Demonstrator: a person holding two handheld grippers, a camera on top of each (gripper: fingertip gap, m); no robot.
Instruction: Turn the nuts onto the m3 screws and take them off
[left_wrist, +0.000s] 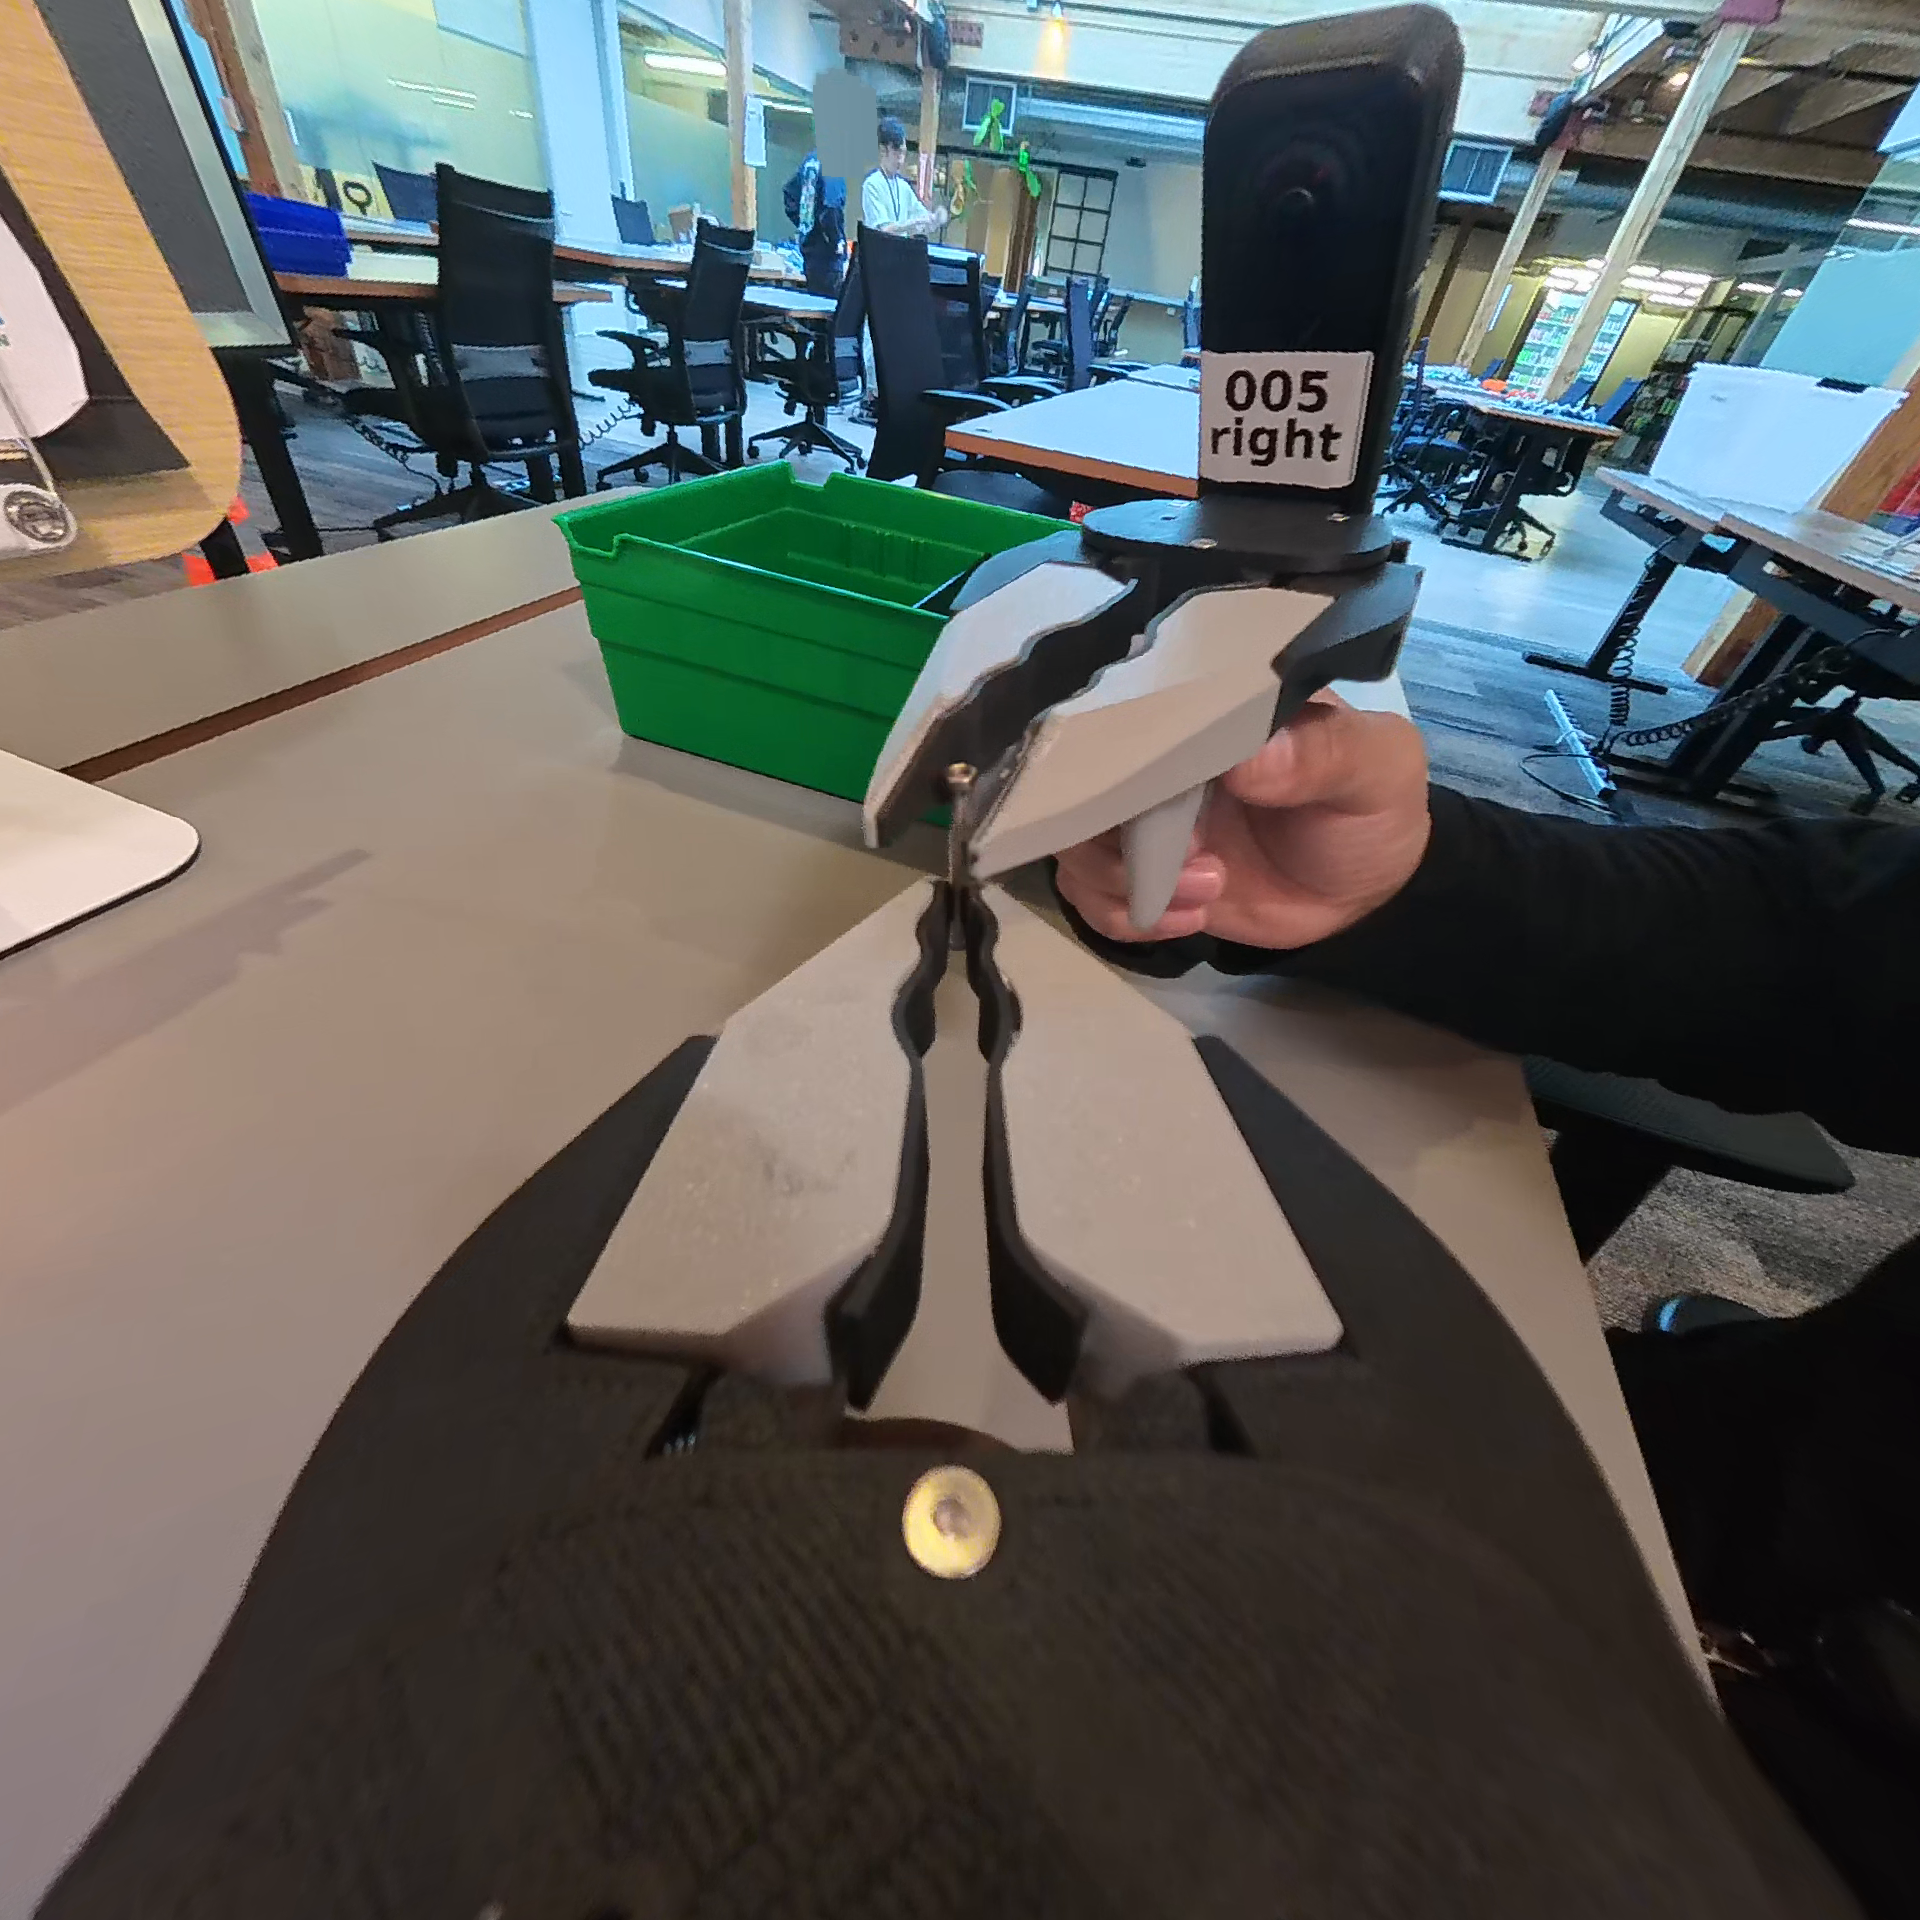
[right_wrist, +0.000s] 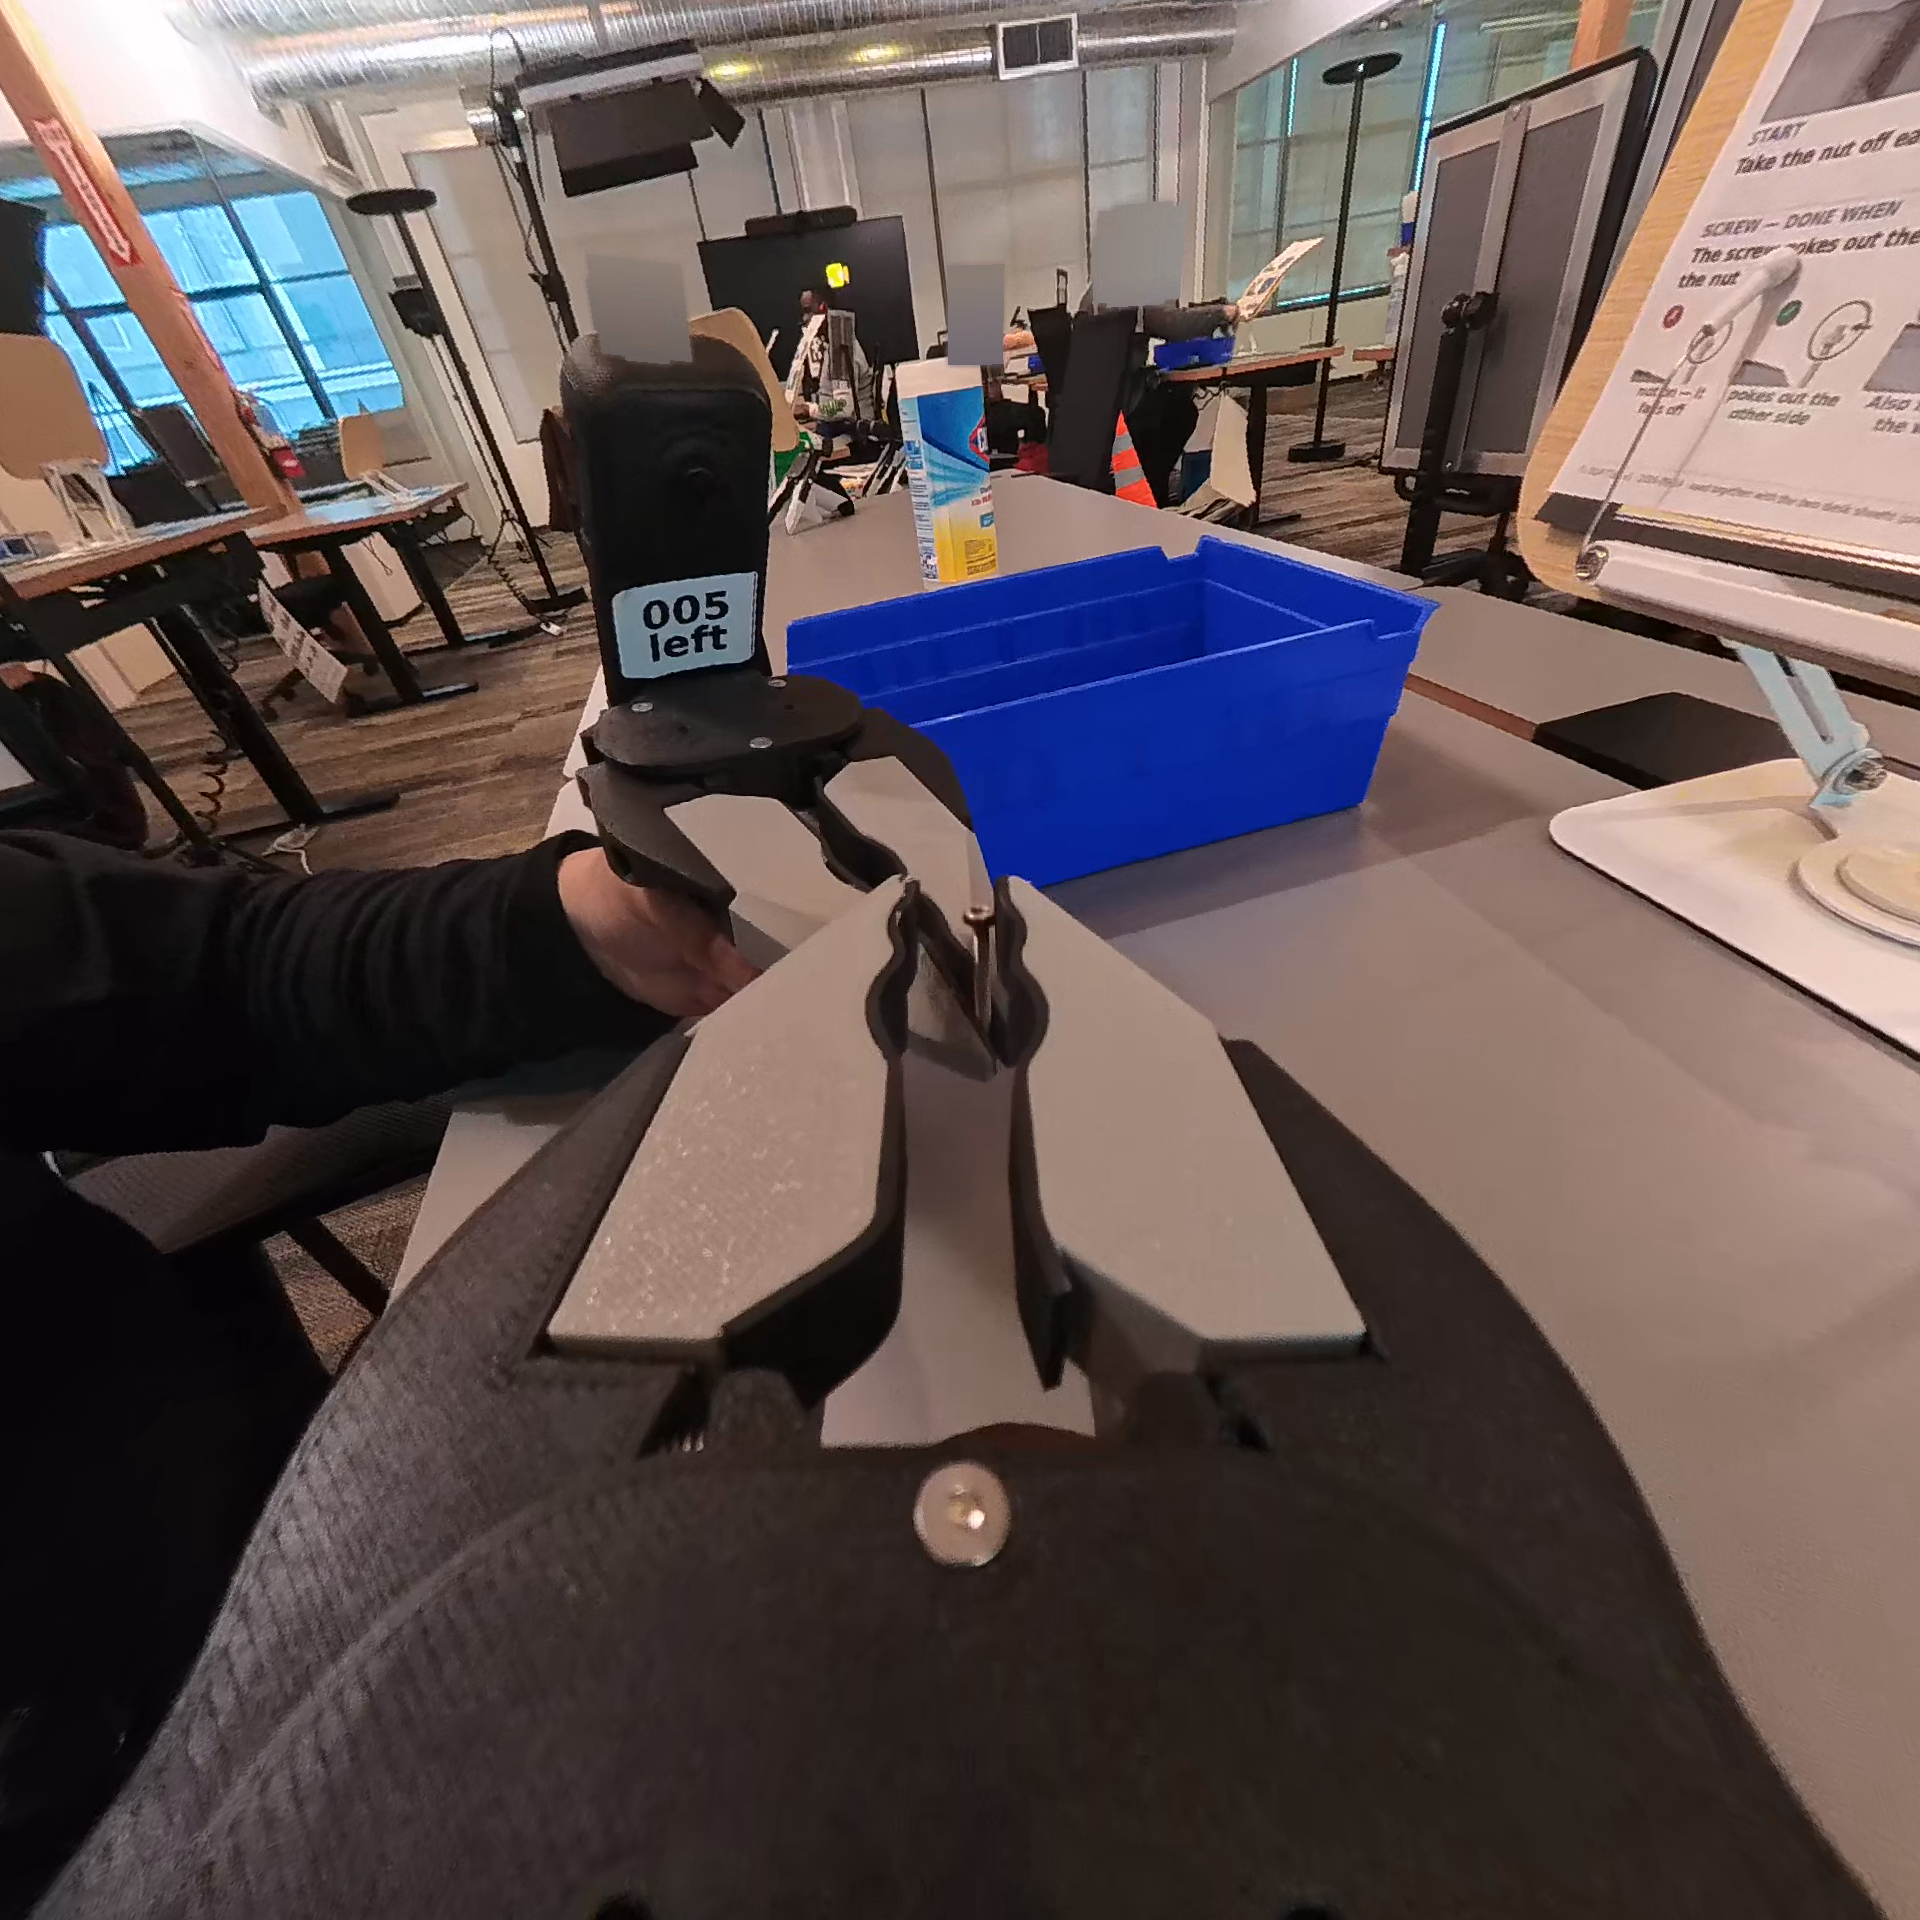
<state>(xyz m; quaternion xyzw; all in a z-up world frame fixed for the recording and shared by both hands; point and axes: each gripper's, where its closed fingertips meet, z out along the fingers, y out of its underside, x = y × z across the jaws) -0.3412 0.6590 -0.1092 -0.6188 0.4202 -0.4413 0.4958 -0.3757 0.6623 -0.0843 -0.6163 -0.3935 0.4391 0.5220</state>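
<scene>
Hard to say how far along: no nut to be seen (too small, or hidden between the tips), so turning on or taking off cannot be told. Right gripper (left_wrist: 961, 831) pinched tight on the thin m3 screw (left_wrist: 958, 821), head up, held above the grey table (left_wrist: 416, 987). Left gripper (left_wrist: 954, 902) nearly closed just under the screw, tips meeting its lower end; holding a nut there? Cannot tell. Green bin (left_wrist: 748, 644) and blue bin (right_wrist: 1174, 748) waiting behind.

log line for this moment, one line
right gripper: shut on screw | left gripper: shut at screw's lower end | nut: not discernible | green bin: behind
</scene>
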